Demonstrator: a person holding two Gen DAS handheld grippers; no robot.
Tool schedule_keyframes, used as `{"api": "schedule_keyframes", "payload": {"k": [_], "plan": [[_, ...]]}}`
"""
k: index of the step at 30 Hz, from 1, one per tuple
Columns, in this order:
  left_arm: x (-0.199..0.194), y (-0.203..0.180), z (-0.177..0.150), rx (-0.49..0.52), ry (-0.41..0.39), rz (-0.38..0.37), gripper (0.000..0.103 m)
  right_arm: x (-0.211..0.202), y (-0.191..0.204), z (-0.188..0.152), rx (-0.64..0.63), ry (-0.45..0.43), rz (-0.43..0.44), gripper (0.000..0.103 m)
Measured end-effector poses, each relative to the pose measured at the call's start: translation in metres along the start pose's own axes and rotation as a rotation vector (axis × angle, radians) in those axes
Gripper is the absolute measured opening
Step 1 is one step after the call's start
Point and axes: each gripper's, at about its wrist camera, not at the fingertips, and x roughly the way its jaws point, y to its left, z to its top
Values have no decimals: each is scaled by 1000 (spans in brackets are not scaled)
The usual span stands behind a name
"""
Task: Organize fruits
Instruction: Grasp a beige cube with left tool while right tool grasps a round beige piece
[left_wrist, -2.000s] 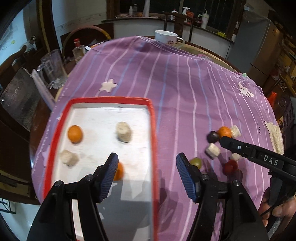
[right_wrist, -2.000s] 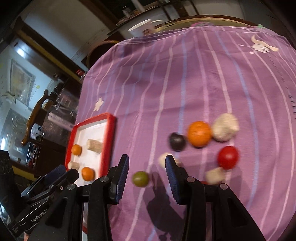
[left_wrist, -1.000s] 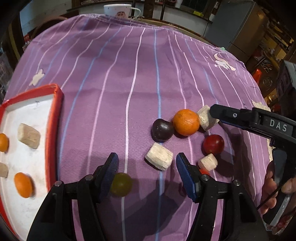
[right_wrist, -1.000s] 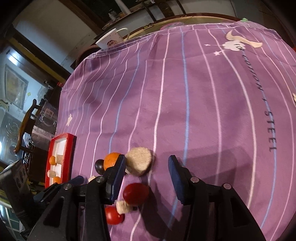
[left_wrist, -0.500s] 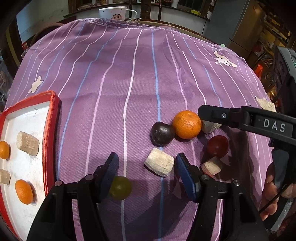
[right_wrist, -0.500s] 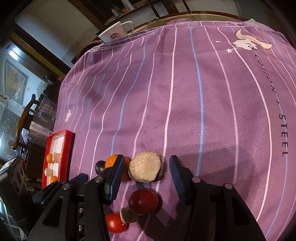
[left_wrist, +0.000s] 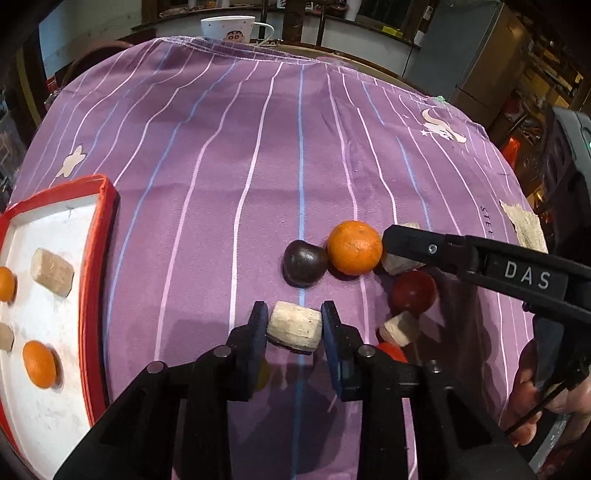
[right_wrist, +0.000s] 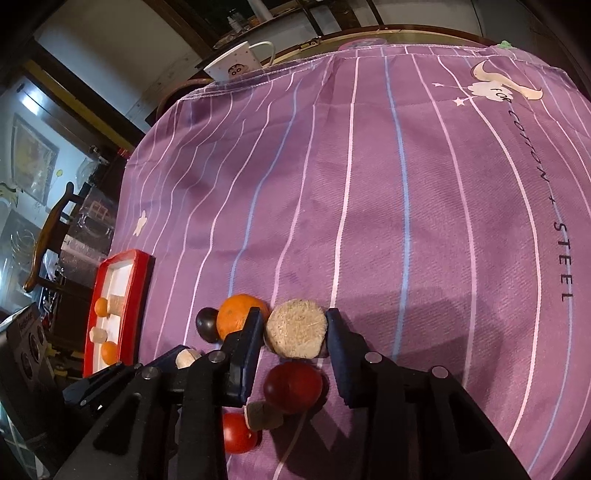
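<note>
A: Fruits (left_wrist: 354, 248) lie in a tight cluster on the purple striped cloth (left_wrist: 258, 147), near its right side, well apart from the red-rimmed tray (left_wrist: 107, 229) at the left, which already holds two small oranges and pale chunks. The left gripper (left_wrist: 294, 325) has narrowed around a pale cut chunk (left_wrist: 294, 328), with both pads touching its ends.

B: And the right gripper (right_wrist: 295, 326)?

A: Its jaws bracket a round pale slice (right_wrist: 295, 328); the left pad touches it, while the right side looks close, so whether the hold is firm cannot be told.

B: What could go wrong?

A: The chunk in the left gripper is held by its end faces and sits slightly tilted. If the surface is crumbly or soft, it may rotate or slip out on the way to the tray.

B: And on the right?

A: The left finger is wedged between the slice and the orange (right_wrist: 236, 319), which touches the dark plum-like fruit (right_wrist: 207, 325). Lifting or twisting may nudge the orange and set both rolling across the cloth.

B: Anything below?

A: The red fruit (right_wrist: 293, 386) lies just under the slice, between the jaws; a low drag could knock it into the smaller chunk (right_wrist: 262, 415) and the tomato-like fruit (right_wrist: 238, 432). The two grippers also work close together, so their arms could collide.
</note>
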Motion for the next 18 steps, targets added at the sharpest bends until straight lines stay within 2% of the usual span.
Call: {"api": "schedule_keyframes", "payload": {"k": [9, 18], "plan": [[-35, 0, -11, -40, -51, -41, 29, -28, -4, -10, 35, -40, -15, 38], [-66, 8, -19, -38, -89, -41, 29, -54, 19, -25, 3, -72, -37, 38]]}}
